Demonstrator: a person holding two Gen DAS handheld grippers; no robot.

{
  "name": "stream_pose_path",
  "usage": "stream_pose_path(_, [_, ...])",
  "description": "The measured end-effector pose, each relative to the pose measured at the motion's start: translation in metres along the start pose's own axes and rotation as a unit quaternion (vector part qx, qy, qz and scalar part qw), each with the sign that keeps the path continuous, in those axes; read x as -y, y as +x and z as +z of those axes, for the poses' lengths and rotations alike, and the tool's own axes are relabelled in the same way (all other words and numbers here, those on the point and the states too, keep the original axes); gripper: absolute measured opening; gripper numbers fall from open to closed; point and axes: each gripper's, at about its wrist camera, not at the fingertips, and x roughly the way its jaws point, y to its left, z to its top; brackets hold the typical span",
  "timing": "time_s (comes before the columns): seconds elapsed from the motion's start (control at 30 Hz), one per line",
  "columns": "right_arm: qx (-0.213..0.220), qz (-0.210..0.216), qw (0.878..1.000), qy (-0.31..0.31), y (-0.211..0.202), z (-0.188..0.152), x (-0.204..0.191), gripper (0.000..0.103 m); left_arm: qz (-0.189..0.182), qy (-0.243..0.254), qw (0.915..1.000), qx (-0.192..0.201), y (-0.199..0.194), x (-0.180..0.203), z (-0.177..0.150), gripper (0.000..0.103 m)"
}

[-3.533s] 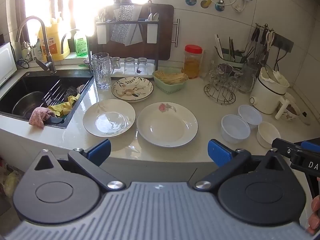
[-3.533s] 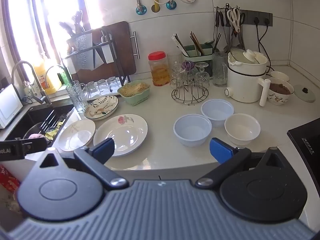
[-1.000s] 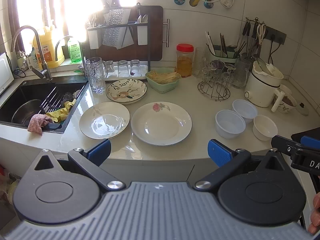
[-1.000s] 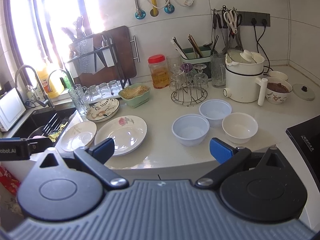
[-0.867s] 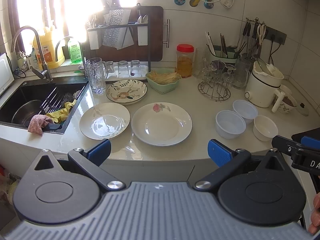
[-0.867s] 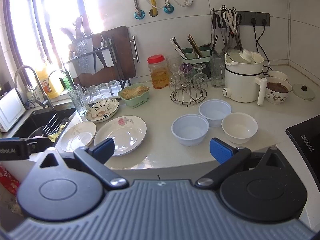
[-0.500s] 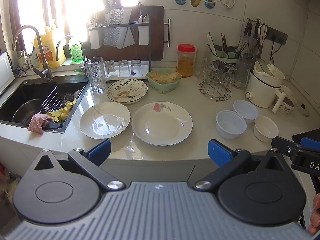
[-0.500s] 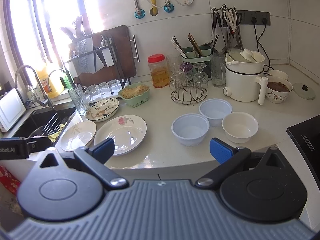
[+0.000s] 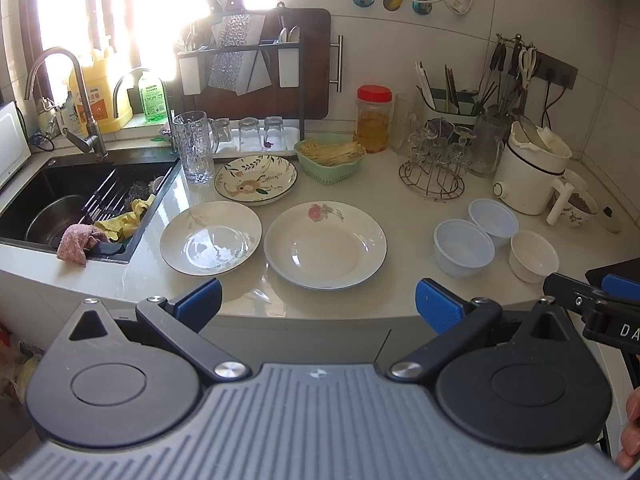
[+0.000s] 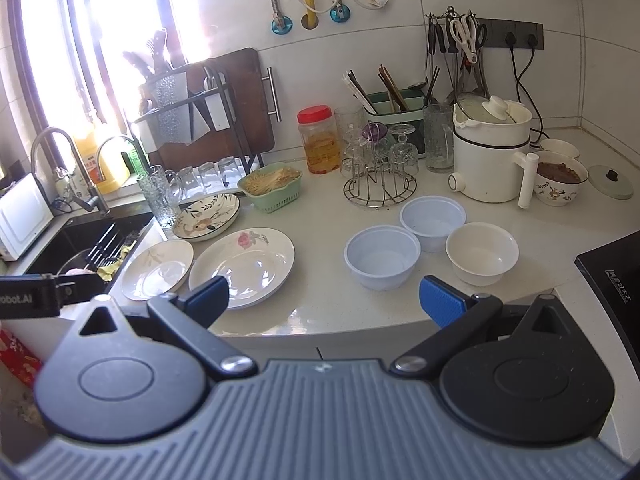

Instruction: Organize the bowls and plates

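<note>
Window glare washes out the rack behind the sink (image 9: 80,188). Both claws, left (image 9: 318,304) and right (image 10: 324,298), hang spread wide, empty, short of the bench (image 9: 400,184). Three plates (image 9: 325,245) sit left, three bowls (image 10: 382,257) right, unstacked.

Blown-out window (image 9: 152,12) backlight, fisheye-warped edges

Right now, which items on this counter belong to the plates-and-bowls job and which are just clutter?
Job:
rose plate
plain plate
leaf plate
two blue bowls
cream bowl

Clutter:
green basket
jar
glass rack
cooker
jug
cloths at sink
</note>
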Motion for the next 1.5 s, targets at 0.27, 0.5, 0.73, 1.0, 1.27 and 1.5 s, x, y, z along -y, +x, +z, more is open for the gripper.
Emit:
stream_pose_path(0.27, [-0.001,0.0,1.0,-0.001,0.001,0.0,0.0,0.103,0.0,0.0,1.0,0.0,0.0,0.0,-0.001,0.103])
stream_pose_path(0.5, [0.0,0.001,1.0,-0.001,0.001,0.0,-0.001,0.103,0.001,0.0,1.0,0.001,0.001,0.0,-0.001,0.103])
stream_pose_path(0.73, [-0.001,0.002,1.0,-0.001,0.001,0.0,-0.002,0.103,0.001,0.0,1.0,0.0,0.001,0.0,-0.001,0.103])
stream_pose_path(1.0, [-0.007,0.009,1.0,-0.002,0.003,0.001,-0.002,0.103,0.007,0.005,1.0,-0.004,0.002,0.001,-0.001,0.103])
stream_pose_path(1.27, [-0.012,0.013,1.0,-0.009,0.008,0.001,-0.008,0.103,0.016,0.008,0.9998,-0.011,0.012,-0.008,0.001,0.103])
stream_pose_path(1.5, [-0.013,0.002,1.0,0.003,0.019,0.006,-0.015,0.103,0.001,0.018,0.9997,-0.015,0.032,-0.018,0.014,0.103])
